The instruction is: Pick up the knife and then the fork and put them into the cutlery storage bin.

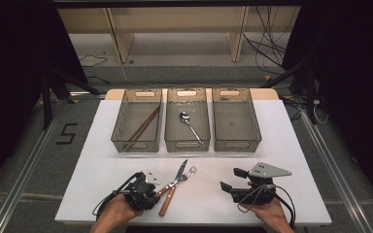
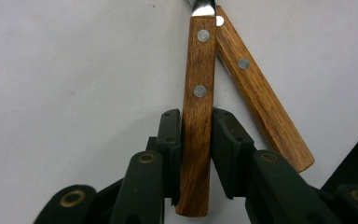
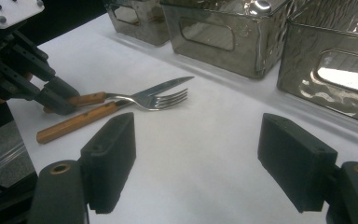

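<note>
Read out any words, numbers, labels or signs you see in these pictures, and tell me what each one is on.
"5": one large black digit marked on the grey floor left of the white table, in the high view.
No other text is readable: the three baskets, the fork, the knife and their wooden handles carry no visible lettering or brand.

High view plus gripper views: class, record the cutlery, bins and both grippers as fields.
Left gripper: fingers shut on wooden-handled steel fork
Right gripper: open, holding nothing
Wooden-handled steel knife: on white table, crossing fork
Left translucent grey bin: brown wooden chopsticks
Middle translucent grey bin: steel spoon
</note>
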`<action>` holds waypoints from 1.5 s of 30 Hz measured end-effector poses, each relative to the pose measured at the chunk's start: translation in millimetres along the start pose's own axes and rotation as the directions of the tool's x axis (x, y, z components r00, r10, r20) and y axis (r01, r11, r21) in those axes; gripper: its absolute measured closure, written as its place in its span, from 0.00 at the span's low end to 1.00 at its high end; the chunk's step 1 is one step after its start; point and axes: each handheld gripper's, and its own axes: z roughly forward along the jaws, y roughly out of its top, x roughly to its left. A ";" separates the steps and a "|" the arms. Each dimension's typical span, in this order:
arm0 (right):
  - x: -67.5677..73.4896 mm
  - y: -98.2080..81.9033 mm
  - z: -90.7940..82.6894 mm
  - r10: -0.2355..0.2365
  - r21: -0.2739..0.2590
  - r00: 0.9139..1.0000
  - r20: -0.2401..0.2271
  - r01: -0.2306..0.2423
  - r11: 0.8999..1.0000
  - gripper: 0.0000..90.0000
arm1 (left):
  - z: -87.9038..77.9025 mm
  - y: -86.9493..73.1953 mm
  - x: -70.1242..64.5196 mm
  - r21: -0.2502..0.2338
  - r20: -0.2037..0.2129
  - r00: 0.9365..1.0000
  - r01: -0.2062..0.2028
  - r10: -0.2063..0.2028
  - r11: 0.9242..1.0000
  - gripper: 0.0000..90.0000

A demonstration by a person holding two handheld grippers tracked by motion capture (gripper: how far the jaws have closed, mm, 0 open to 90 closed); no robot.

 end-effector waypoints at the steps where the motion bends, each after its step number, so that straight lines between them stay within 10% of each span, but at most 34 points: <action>1: 0.2 0.1 -0.1 0.000 0.000 1.000 0.001 0.000 1.000 0.32 | 0.0 -0.3 -0.4 -0.003 0.001 1.000 -0.007 0.007 1.000 0.82; 16: 3.6 1.9 -1.2 -0.010 -0.018 1.000 -0.009 0.010 1.000 0.32 | -8.2 1.0 6.4 -0.081 0.062 0.998 0.003 0.002 0.997 0.84; 34: 26.7 7.8 9.3 -0.127 -0.035 0.991 -0.038 0.126 0.991 0.32 | -20.9 31.4 -3.5 -0.132 0.083 0.995 -0.050 0.062 0.990 0.84; 39: 42.8 8.4 13.9 -0.258 -0.053 0.966 0.001 0.258 0.965 0.31 | -21.3 44.9 -7.2 -0.124 0.103 0.991 -0.073 0.086 0.990 0.84; 42: 54.8 6.0 20.6 -0.370 -0.042 0.928 0.042 0.372 0.927 0.31 | -22.0 49.2 -10.6 -0.124 0.111 0.989 -0.087 0.101 0.988 0.84; 45: 66.7 2.6 32.6 -0.490 -0.002 0.869 0.076 0.491 0.871 0.31 | -21.4 51.8 -14.1 -0.122 0.115 0.987 -0.093 0.108 0.988 0.84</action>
